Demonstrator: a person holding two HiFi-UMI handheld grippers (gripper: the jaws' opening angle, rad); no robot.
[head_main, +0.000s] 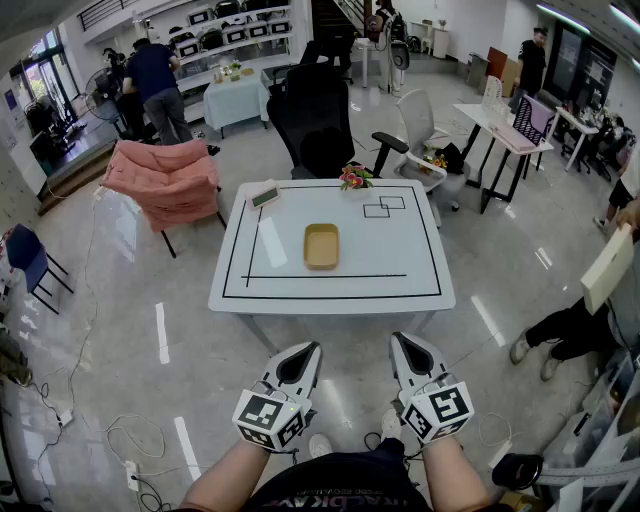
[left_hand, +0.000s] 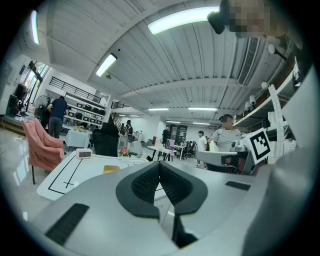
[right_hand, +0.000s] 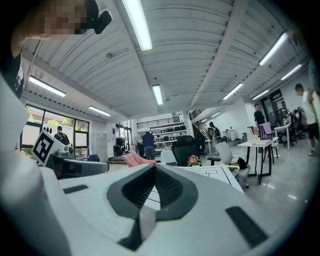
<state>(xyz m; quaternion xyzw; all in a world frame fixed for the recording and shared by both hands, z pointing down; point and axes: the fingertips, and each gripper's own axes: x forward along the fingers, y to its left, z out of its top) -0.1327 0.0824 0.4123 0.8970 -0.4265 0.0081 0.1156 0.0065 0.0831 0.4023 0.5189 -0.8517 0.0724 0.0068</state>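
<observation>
- Yellow tray (head_main: 321, 246): a shallow rectangular dish with rounded corners and a low rim. It lies near the middle of the white table (head_main: 400, 262), inside a rectangle of thin black tape lines.
- The table top is smooth, matt and square-like. It stands far in front of both grippers and well apart from them.
- Left gripper (head_main: 305, 350): it is held low and near, over the glossy grey floor (head_main: 120, 330), and it points to the table. In the left gripper view its two dark ribbed pads meet at the tips, with nothing between them.
- Right gripper (head_main: 402, 342): it is just beside the left one, on its right, also over the floor. In the right gripper view its jaws are together too, and they hold nothing.
- Small white clock (head_main: 264, 194): a box shape at the far left corner of the table.
- Bunch of pink flowers (head_main: 354, 177): at the far edge of the table, right of the clock.
- Black office chair (head_main: 315, 120): behind the table's far edge.
- Pink soft armchair (head_main: 165, 175): far left of the table, on thin dark legs.
</observation>
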